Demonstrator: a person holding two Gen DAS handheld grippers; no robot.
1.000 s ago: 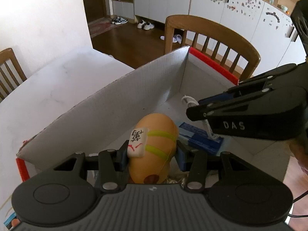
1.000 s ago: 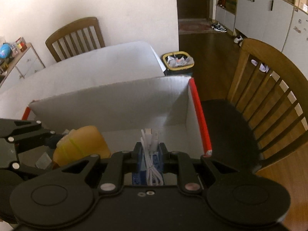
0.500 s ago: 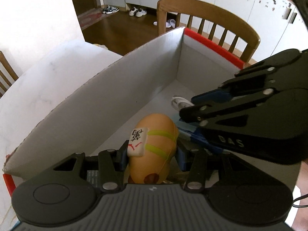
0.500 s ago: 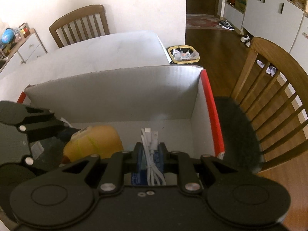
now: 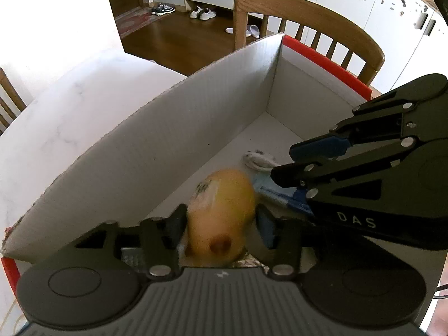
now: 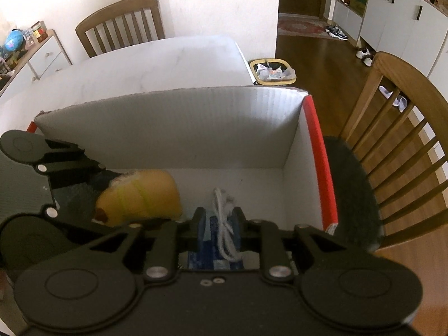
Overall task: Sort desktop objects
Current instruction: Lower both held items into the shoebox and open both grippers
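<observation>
A white cardboard box with red edges point(image 5: 173, 145) point(image 6: 179, 128) stands on the white table. Both grippers are inside it. My left gripper point(image 5: 221, 218) has its jaws spread a little apart from a yellow bread-shaped toy point(image 5: 221, 210) point(image 6: 140, 198), which is motion-blurred between them. My right gripper point(image 6: 219, 218) is shut on a blue pack with a coiled white cable point(image 6: 224, 218); it also shows in the left wrist view point(image 5: 260, 159), beside the toy.
A wooden chair point(image 6: 397, 145) stands right of the box, another point(image 6: 120, 25) at the table's far side. A bin point(image 6: 273, 71) sits on the floor past the table corner. Crinkled foil point(image 5: 249, 263) lies under the left gripper.
Both grippers have gone lower into the box. The left jaws have widened, and the toy has turned and blurred, slipping free. The right gripper still holds the pack and cable.
</observation>
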